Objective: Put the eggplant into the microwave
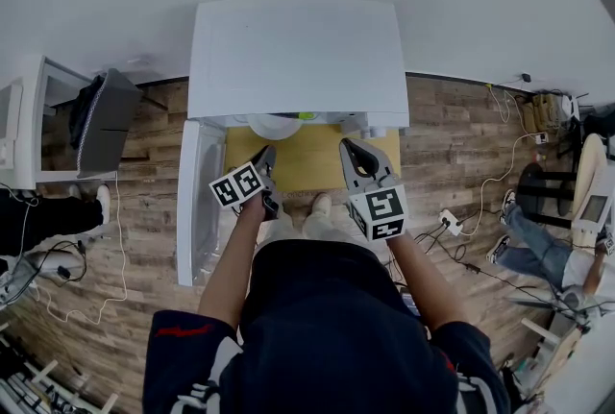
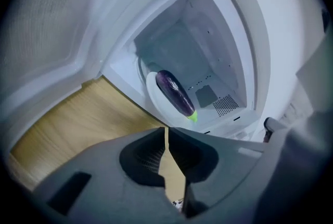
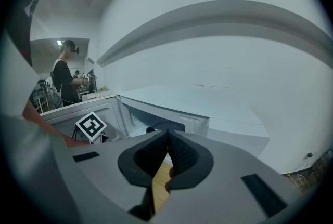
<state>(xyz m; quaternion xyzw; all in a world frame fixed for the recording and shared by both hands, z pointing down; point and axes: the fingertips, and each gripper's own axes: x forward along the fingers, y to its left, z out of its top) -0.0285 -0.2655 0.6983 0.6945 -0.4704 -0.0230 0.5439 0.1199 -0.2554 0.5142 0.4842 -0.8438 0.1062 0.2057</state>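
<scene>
Head view: my left gripper (image 1: 266, 158) and right gripper (image 1: 348, 151) hang before the open white box-shaped microwave (image 1: 288, 57).

Left gripper view: my jaws are pressed together and empty. The glossy purple eggplant (image 2: 174, 92) lies on the round white turntable (image 2: 151, 88) inside.

Right gripper view: my jaws are pressed together and empty.

No word, brand or number can be read anywhere (the microwave (image 1: 298, 57) shows a plain white shell). The only signs are black-and-white square code markers, which carry patterns and no letters. They are on the left cube (image 1: 240, 184) of the left gripper (image 1: 268, 153) and on the right cube (image 1: 377, 212) of the right gripper (image 1: 348, 146). The left cube's marker (image 3: 91, 126) also appears in the right gripper view.
</scene>
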